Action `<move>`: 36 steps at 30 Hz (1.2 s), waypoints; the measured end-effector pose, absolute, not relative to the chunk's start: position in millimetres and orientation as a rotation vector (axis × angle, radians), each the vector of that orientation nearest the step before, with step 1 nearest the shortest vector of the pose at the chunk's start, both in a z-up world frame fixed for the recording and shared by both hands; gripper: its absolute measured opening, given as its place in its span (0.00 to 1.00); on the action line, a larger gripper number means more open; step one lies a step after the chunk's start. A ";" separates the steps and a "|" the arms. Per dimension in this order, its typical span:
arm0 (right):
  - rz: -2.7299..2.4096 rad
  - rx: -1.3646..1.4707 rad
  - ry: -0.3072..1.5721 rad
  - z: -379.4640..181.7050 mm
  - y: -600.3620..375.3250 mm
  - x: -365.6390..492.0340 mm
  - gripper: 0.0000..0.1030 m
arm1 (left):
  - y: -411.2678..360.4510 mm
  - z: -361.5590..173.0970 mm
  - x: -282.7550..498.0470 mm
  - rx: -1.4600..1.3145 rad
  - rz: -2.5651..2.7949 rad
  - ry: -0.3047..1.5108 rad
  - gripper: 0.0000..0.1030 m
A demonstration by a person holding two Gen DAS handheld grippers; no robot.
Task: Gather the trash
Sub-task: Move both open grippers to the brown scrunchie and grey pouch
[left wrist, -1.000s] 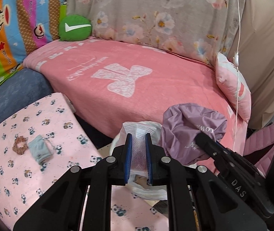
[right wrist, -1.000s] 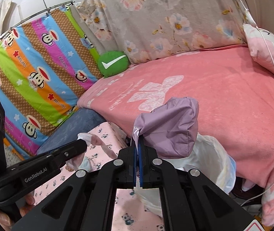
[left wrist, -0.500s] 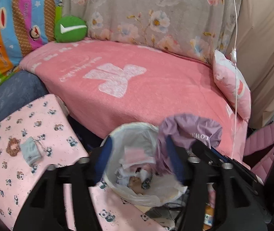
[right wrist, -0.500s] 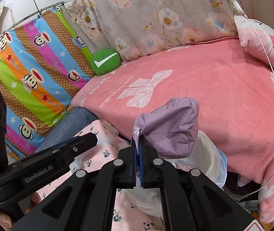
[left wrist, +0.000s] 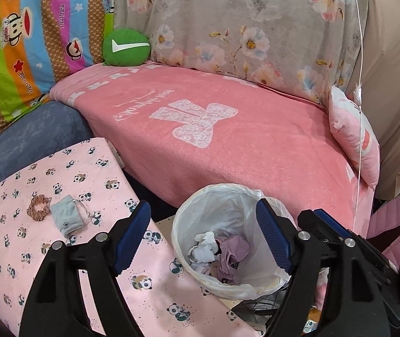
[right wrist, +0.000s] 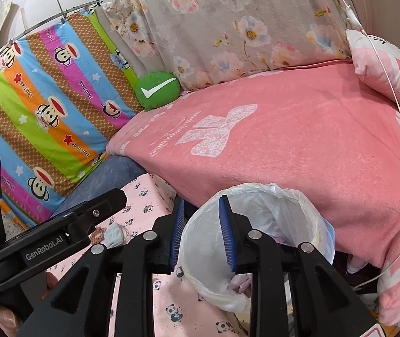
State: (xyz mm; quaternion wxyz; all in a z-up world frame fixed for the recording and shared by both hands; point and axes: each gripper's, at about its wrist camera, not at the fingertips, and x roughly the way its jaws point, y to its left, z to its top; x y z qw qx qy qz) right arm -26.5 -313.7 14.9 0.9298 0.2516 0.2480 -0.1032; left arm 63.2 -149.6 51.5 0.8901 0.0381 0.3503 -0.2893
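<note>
A small bin lined with a white plastic bag [left wrist: 222, 196] [right wrist: 306, 210] stands on the floor between the pink bed and a panda-print surface. Inside lie white crumpled tissue [left wrist: 204, 248] and a purple crumpled cloth [left wrist: 235, 252]. My left gripper [left wrist: 204, 233] hovers over the bin's mouth, jaws wide and still opening, nothing between them. My right gripper [right wrist: 201, 229] hangs over the bin's left rim, jaws opening, empty. The left gripper's body [right wrist: 59, 238] shows at the lower left of the right wrist view.
On the panda-print surface [left wrist: 17, 252] lie a grey drawstring pouch [left wrist: 66, 217] and a brown scrunchie [left wrist: 38, 207]. A pink blanket [left wrist: 228, 140] covers the bed, with a green cushion [left wrist: 125, 46] and a pink pillow [left wrist: 354, 140]. A thin white cord [left wrist: 358, 112] hangs at the right.
Both grippers let go. The left opened and its white tissue fell into the bin. The right opened and the purple cloth dropped in too.
</note>
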 end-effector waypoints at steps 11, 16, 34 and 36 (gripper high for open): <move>-0.172 0.451 0.540 18.4 -279.5 -15.2 0.27 | -115.4 48.9 70.4 0.042 -0.561 0.729 0.71; -0.139 0.430 0.560 17.8 -259.5 -6.7 0.31 | -91.4 44.0 77.8 0.026 -0.523 0.735 0.72; 0.027 0.280 0.695 -12.1 -132.7 66.8 0.48 | 31.8 1.2 130.8 -0.050 -0.294 0.801 0.82; 0.040 0.269 0.710 -17.2 -121.4 75.9 0.49 | 45.3 -6.0 138.9 -0.056 -0.270 0.814 0.82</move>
